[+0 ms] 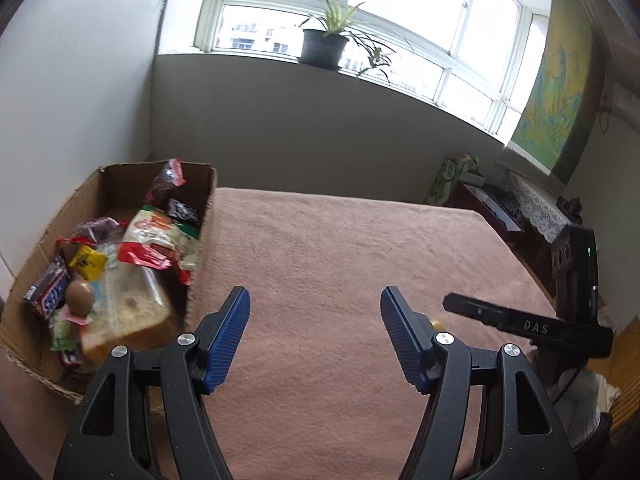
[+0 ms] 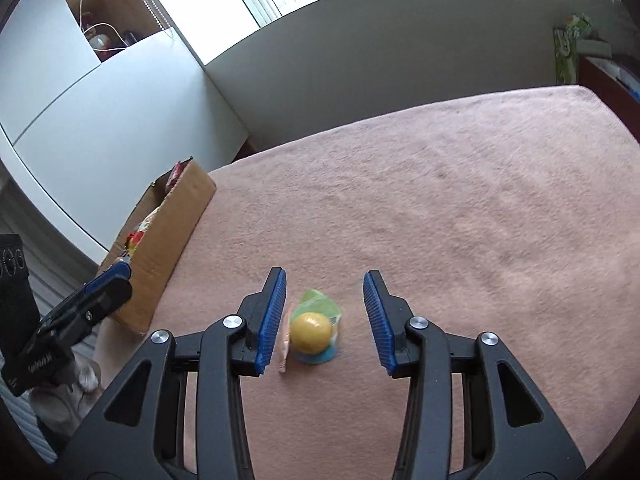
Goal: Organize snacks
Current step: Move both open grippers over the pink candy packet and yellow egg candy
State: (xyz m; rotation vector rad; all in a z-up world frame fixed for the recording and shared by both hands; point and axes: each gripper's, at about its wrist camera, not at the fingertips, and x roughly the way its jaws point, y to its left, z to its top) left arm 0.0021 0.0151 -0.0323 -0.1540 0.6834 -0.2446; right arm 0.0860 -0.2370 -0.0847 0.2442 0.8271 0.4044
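Observation:
A cardboard box [image 1: 200, 216] at the table's left edge holds several snacks: a bread bag [image 1: 132, 304], a Snickers pack [image 1: 48, 292], a brown egg-shaped sweet [image 1: 80, 296] and small wrapped packets. My left gripper [image 1: 316, 304] is open and empty over the pink cloth, right of the box. My right gripper [image 2: 325, 284] is open, its fingers on either side of a yellow ball-shaped snack in a clear green and blue wrapper [image 2: 312, 332] lying on the cloth. The box also shows in the right wrist view [image 2: 168, 240]. The right gripper shows in the left wrist view [image 1: 520, 324].
A pink cloth [image 1: 360, 260] covers the table. A grey wall and a window sill with a potted plant [image 1: 324, 46] lie behind. A dark side cabinet [image 1: 500, 208] with a green box stands at the right. A white cupboard [image 2: 100, 120] stands left of the box.

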